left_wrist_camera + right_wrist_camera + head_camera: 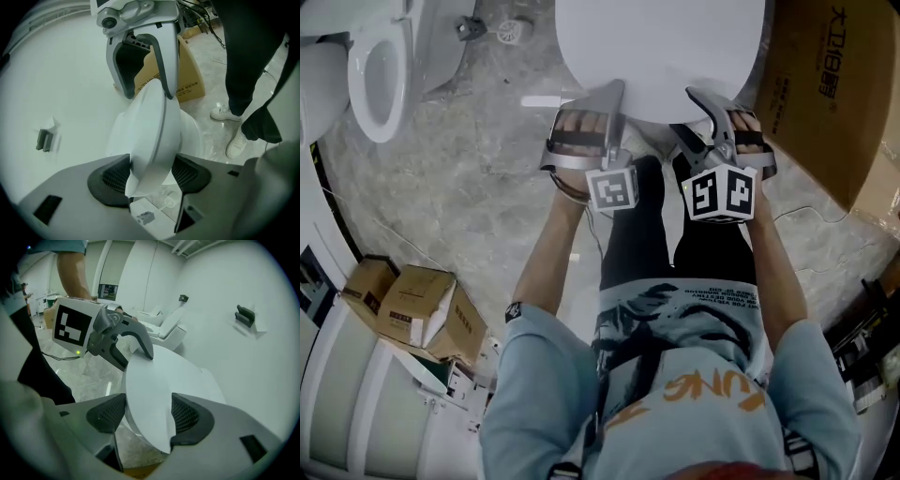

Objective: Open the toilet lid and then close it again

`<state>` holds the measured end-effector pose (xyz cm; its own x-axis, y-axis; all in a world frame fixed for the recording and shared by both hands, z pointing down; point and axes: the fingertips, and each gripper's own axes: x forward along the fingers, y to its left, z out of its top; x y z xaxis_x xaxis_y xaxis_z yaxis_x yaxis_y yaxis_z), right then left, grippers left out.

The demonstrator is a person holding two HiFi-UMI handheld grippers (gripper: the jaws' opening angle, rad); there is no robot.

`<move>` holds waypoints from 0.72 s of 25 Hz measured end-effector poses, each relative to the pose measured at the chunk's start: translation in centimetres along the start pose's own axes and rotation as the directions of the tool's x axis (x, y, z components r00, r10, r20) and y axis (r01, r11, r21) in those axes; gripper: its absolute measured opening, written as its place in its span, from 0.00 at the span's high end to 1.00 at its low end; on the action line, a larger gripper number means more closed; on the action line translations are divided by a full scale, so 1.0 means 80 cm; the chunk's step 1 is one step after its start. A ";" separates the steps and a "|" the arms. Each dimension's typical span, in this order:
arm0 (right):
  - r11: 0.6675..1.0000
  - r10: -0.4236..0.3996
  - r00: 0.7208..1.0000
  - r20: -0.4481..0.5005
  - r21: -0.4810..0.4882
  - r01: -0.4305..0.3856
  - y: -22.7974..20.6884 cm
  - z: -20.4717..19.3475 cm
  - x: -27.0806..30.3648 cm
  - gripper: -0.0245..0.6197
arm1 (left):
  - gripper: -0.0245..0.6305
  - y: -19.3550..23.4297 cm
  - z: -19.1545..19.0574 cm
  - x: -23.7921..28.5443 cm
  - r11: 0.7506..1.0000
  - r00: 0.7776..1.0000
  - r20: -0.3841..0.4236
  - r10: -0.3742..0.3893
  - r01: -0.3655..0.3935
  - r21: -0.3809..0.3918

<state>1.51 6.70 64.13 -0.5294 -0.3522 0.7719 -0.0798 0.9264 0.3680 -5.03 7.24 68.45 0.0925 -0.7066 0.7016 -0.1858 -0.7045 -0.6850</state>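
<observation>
The lid [154,136] is clamped by the left gripper [150,173] at 7 o'clock on its rim and the right gripper [147,413] at 5 o'clock, presumably for an even swing. It is held tilted off the bowl [193,136]; opening or closing cannot be determined.
</observation>
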 end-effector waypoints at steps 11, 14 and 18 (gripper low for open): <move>0.985 -0.135 0.989 0.056 -0.104 0.141 -0.043 0.051 -0.091 0.54 | 0.55 0.129 0.038 -0.086 0.995 0.993 0.054 0.102 -0.102 0.005; 0.961 -0.240 0.968 0.068 -0.122 0.247 -0.081 0.063 -0.106 0.58 | 0.53 0.168 0.048 -0.097 0.995 0.992 0.068 0.103 -0.102 -0.019; 0.950 -0.285 0.955 0.079 -0.112 0.293 -0.122 0.081 -0.128 0.61 | 0.50 0.221 0.057 -0.110 0.989 0.987 0.080 0.141 -0.137 -0.060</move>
<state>2.24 2.16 49.30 -0.5495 -0.5901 0.5915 -0.1365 0.7618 0.6333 -4.66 0.67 49.29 0.1436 -0.8021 0.5797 -0.2548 -0.5960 -0.7615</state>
